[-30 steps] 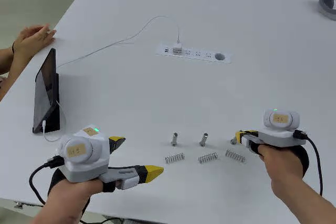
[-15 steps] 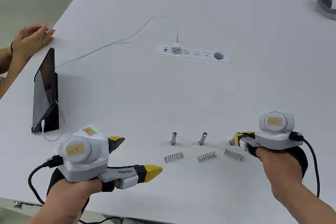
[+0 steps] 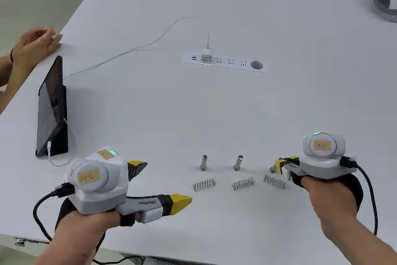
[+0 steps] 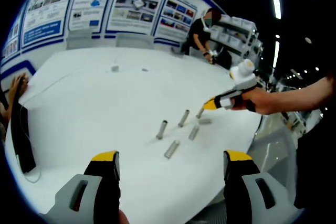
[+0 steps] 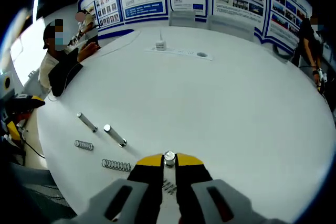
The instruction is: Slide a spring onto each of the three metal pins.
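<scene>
Bare table (image 3: 298, 110) spans the frame's centre and right. Obstacles: power strip (image 3: 224, 62) and its cable (image 3: 136, 48) upper centre, tablet (image 3: 51, 110) at left, pins (image 3: 203, 162) and springs (image 3: 204, 184) lower centre.

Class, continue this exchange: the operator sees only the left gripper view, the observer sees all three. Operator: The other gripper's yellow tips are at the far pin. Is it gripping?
Observer: The right gripper view says yes: the right gripper has its fingers closed about the right pin.
Operator: Where is that pin's spring?
Observer: Flat on the table beneath those fingers; the third spring shows in the gap between them.
Operator: And the specks far across the table?
Observer: In the head view, a white power strip with a plug in it.
</scene>
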{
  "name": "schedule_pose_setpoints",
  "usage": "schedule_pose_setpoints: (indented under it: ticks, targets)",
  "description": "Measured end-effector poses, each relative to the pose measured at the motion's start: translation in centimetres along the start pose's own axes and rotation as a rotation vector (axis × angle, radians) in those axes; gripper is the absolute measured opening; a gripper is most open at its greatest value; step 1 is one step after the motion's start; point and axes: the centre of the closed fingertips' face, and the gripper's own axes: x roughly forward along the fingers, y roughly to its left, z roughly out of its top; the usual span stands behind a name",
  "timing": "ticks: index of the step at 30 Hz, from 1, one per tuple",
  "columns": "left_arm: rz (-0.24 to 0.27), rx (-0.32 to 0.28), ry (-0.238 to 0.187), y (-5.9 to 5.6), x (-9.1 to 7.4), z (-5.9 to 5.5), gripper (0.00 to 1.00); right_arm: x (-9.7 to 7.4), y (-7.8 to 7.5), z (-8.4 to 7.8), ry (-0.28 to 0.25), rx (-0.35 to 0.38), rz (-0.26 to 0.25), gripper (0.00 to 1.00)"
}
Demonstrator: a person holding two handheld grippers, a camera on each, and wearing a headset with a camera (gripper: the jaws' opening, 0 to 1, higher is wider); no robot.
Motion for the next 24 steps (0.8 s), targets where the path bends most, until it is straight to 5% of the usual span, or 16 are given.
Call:
schedule_pose_setpoints:
  ticks: [24]
  targets:
    - [-0.014,0.006,0.004,-0.52,0.30,-0.06,0.83,-0.47,0.11,-0.26,0.002,-0.037,0.001,0.09]
